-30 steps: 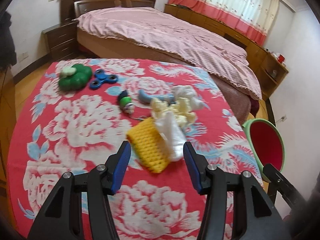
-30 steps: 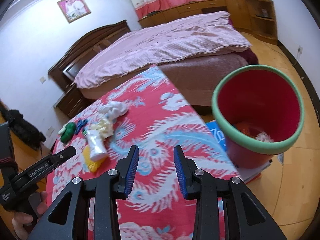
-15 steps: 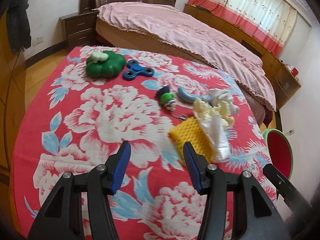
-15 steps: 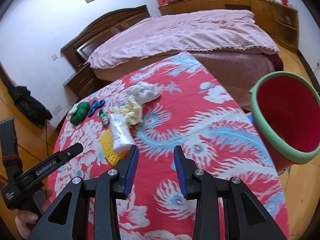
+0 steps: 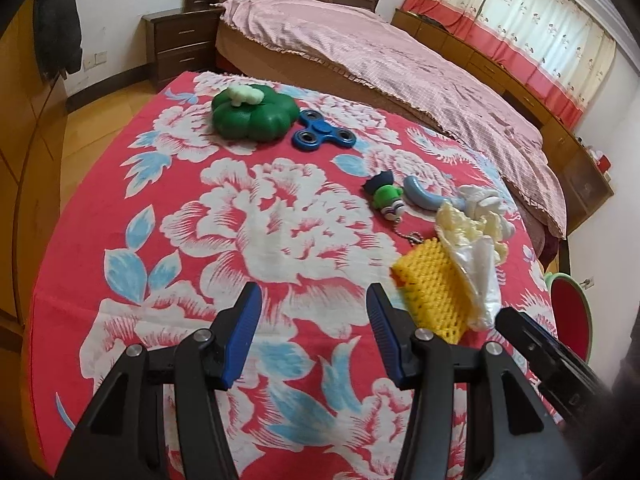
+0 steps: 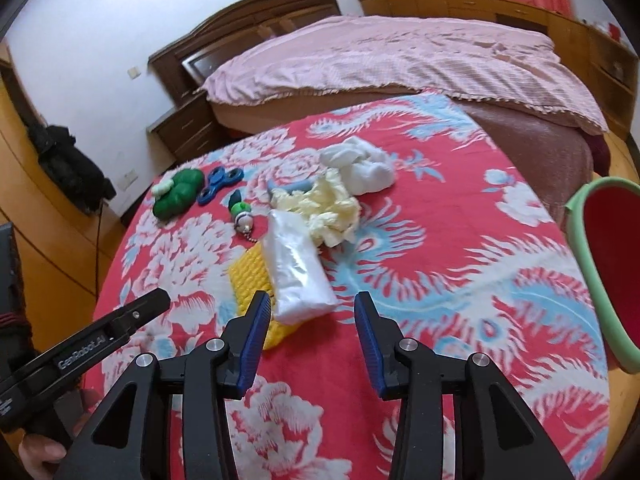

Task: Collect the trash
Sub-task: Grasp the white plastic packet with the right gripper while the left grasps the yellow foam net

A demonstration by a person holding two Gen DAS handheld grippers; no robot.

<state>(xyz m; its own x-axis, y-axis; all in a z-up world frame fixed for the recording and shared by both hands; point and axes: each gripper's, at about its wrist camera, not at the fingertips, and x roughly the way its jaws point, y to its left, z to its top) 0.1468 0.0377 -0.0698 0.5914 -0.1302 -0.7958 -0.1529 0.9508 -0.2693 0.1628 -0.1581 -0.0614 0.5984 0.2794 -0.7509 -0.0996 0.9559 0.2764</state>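
Observation:
Trash lies on the red flowered tablecloth (image 6: pixel 460 264): a clear plastic bag (image 6: pixel 298 268) over a yellow foam net (image 6: pixel 248 276), crumpled cream paper (image 6: pixel 332 208) and a white tissue wad (image 6: pixel 360 168). In the left wrist view the bag (image 5: pixel 480 280), net (image 5: pixel 432 292) and cream paper (image 5: pixel 464 224) lie to the right. My right gripper (image 6: pixel 310 312) is open, just short of the bag's near end. My left gripper (image 5: pixel 314 304) is open and empty over bare cloth, left of the net. The red bin with a green rim (image 6: pixel 600 264) stands off the table's right edge.
A green squishy toy (image 5: pixel 252 114), a blue fidget spinner (image 5: pixel 324 134), a small green keychain figure (image 5: pixel 386 198) and a blue curved piece (image 5: pixel 424 196) lie on the cloth. A bed (image 6: pixel 400 56) stands behind the table, nightstand (image 5: pixel 180 46) beside it.
Both grippers have swung left. The right one turned away from the bin toward the trash pile and opened wider. The left one moved off the yellow net over bare cloth.

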